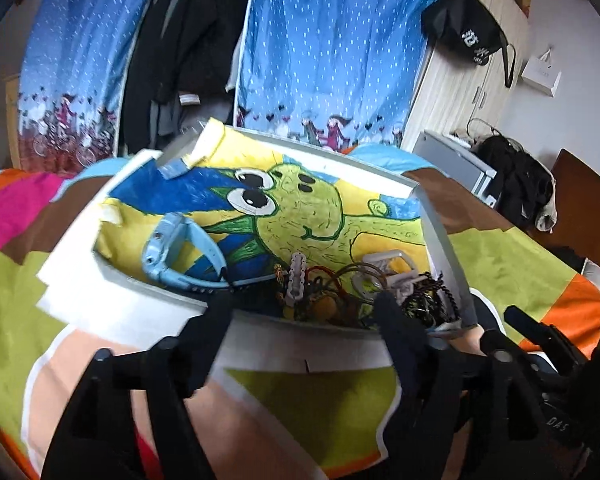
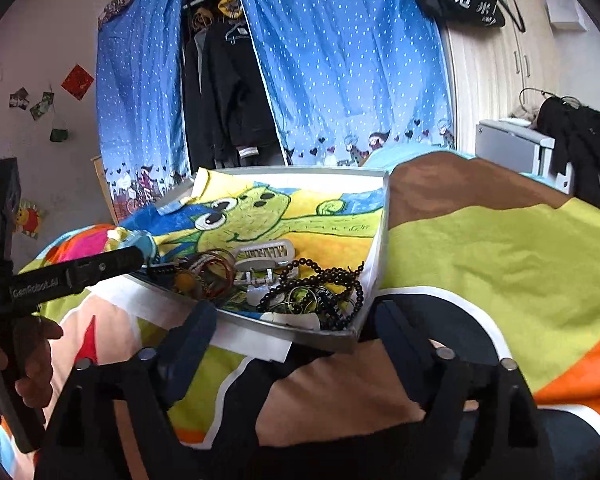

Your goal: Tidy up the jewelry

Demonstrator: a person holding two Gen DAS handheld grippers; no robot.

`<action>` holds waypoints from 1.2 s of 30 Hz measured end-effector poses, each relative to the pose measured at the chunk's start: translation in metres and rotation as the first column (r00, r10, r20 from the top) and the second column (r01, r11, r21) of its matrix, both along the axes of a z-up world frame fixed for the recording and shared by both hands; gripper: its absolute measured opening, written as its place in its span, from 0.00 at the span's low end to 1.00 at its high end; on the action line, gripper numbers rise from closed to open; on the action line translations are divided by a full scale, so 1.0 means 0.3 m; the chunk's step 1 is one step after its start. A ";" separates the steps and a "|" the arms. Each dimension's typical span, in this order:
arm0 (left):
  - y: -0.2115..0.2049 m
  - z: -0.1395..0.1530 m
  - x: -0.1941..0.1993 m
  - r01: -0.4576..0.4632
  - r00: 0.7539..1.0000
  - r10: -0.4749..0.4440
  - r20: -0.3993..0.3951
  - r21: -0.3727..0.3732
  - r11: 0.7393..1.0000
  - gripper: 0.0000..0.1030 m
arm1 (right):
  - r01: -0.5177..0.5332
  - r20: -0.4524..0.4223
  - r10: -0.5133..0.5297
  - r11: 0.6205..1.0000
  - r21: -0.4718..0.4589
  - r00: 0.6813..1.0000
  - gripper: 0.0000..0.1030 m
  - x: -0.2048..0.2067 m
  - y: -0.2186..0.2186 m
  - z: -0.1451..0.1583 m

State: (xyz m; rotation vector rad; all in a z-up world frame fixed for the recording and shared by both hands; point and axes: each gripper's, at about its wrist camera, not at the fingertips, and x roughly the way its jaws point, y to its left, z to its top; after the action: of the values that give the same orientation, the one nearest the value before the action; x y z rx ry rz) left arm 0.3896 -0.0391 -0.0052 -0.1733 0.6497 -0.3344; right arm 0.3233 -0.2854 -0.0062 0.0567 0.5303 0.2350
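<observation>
Jewelry lies tangled in the near corner of a shallow tray (image 2: 380,236) on the bed: dark bead strings (image 2: 332,280), thin bangles (image 1: 332,280), white clips (image 2: 266,258), a blue watch (image 1: 180,248). All look light and snag-prone; the stiff watch strap offers the surest hold. Both the left claw (image 1: 304,316) and right claw (image 2: 292,316) stand apart, empty.

Blue dotted curtains (image 2: 340,60), white wall (image 2: 40,40), colourful bedspread (image 2: 500,260)

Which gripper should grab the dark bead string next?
Probably right: the right gripper is open, and the dark bead string lies just beyond its jaws. The left gripper faces the light blue watch.
</observation>
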 end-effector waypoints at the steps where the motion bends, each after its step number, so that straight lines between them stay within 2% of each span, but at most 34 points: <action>1: 0.002 0.009 -0.026 -0.007 1.000 0.007 0.016 -0.002 1.000 0.77 | -0.001 0.010 0.001 1.000 0.003 1.000 0.83 -0.024 -0.002 0.012; 3: 0.004 0.031 -0.087 -0.022 0.998 0.021 0.052 0.004 1.000 0.83 | -0.004 0.026 0.004 1.000 0.006 1.000 0.91 -0.066 -0.005 0.033; 5: 0.012 0.053 -0.157 -0.038 0.995 0.037 0.089 0.006 0.999 0.84 | -0.007 0.047 0.006 1.000 0.008 0.999 0.96 -0.111 -0.005 0.054; 9: 0.028 0.086 -0.287 -0.060 0.988 0.056 0.145 0.019 0.998 0.91 | -0.008 0.081 0.008 1.000 0.008 0.997 1.00 -0.211 0.002 0.098; 12: 0.049 0.110 -0.395 -0.091 0.979 0.089 0.181 0.000 0.996 0.95 | -0.013 0.098 0.012 1.000 0.011 0.995 1.00 -0.294 0.011 0.124; 16: 0.081 0.131 -0.535 -0.127 0.974 0.126 0.190 -0.009 0.992 0.96 | -0.014 0.122 0.012 1.000 0.015 0.992 1.00 -0.412 0.026 0.151; 23: 0.120 0.154 -0.758 -0.156 0.964 0.142 0.223 0.046 0.987 0.96 | -0.007 0.154 0.005 1.000 0.012 0.988 1.00 -0.610 0.059 0.174; 31: 0.140 0.144 -0.941 -0.180 0.961 0.157 0.228 0.081 0.980 0.96 | 0.000 0.159 -0.002 1.000 0.009 0.987 1.00 -0.778 0.099 0.162; 36: 0.151 0.130 -1.011 -0.194 0.959 0.173 0.223 0.078 0.978 0.96 | 0.010 0.177 -0.010 1.000 -0.001 0.984 1.00 -0.849 0.110 0.157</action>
State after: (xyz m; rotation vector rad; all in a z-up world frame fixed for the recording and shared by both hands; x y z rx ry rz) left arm 0.0862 0.0063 0.0339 -0.0995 0.4302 -0.1382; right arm 0.0686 -0.2525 0.0408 0.0361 0.3532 0.2270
